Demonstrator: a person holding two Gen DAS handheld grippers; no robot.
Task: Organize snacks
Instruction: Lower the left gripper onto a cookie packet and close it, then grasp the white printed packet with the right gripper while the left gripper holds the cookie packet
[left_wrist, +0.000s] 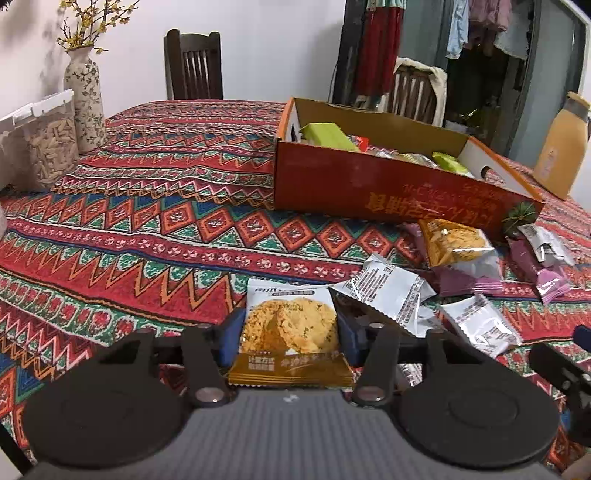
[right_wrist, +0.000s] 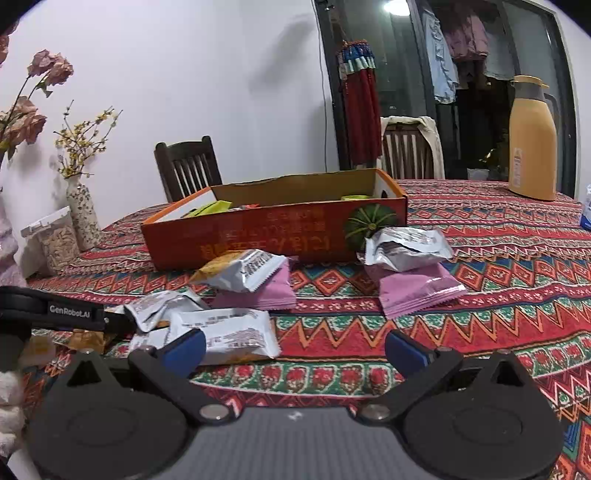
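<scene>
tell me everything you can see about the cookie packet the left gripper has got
The cookie packet is a sealed, glossy plastic pouch, white at the top, with a photo of crumbly golden cookies and a brown-gold band of printed text at its near end, which has a crimped edge. It lies face up between the blue pads of the left gripper, which press on its two sides. Its far end sits over the patterned tablecloth, and a silver packet lies against its right corner.

One orange cardboard box (right_wrist: 258, 236), two pink snack packets (right_wrist: 417, 291) in sight — two wooden chairs (right_wrist: 188, 166), one yellow thermos (right_wrist: 532, 140)
</scene>
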